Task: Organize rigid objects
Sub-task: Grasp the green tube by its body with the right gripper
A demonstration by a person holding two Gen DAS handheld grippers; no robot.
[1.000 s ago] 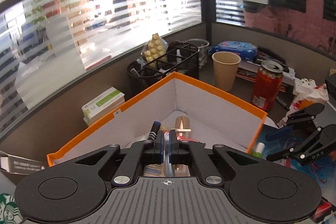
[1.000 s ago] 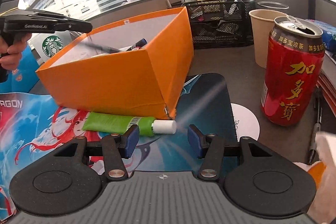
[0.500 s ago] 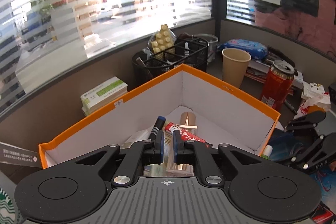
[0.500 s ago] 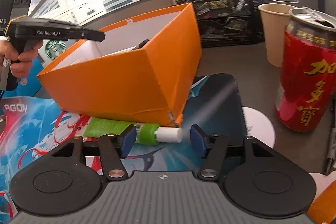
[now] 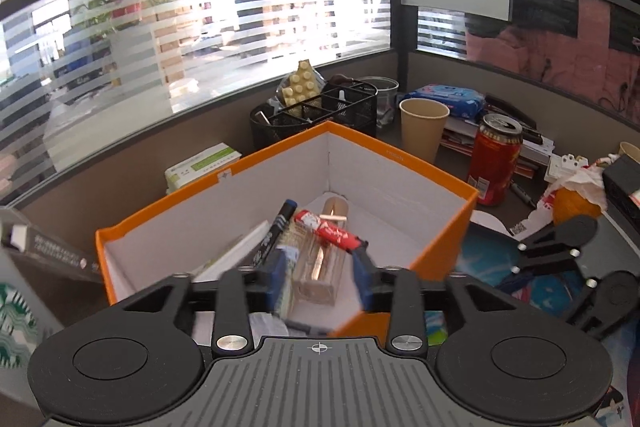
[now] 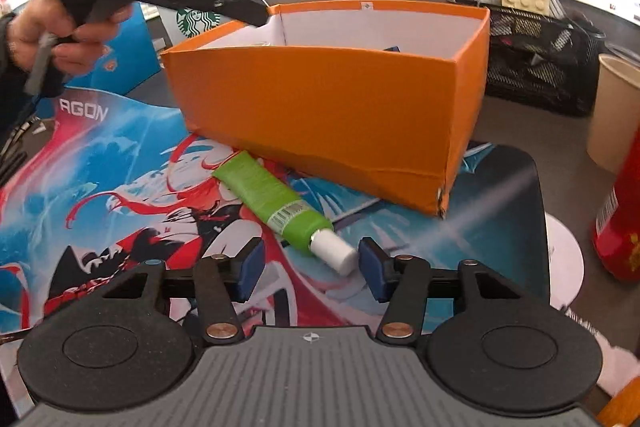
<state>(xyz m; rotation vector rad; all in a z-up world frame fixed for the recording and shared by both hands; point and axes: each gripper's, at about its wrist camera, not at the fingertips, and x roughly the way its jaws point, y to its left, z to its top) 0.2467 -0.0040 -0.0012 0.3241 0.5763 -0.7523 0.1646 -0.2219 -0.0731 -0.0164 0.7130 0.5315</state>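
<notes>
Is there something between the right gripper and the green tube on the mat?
Nothing visible. The green tube lies on the mat beside the orange box, and its white cap already sits between the closing jaws of the right gripper, untouched.

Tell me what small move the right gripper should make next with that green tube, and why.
Probably ease the right gripper forward and down so its closing jaws straddle the green tube near its white cap. The tube lies flat on the printed mat, outside the orange box, with only the cap tip between the pads, not yet pressed. The left gripper is opening over the box.
</notes>
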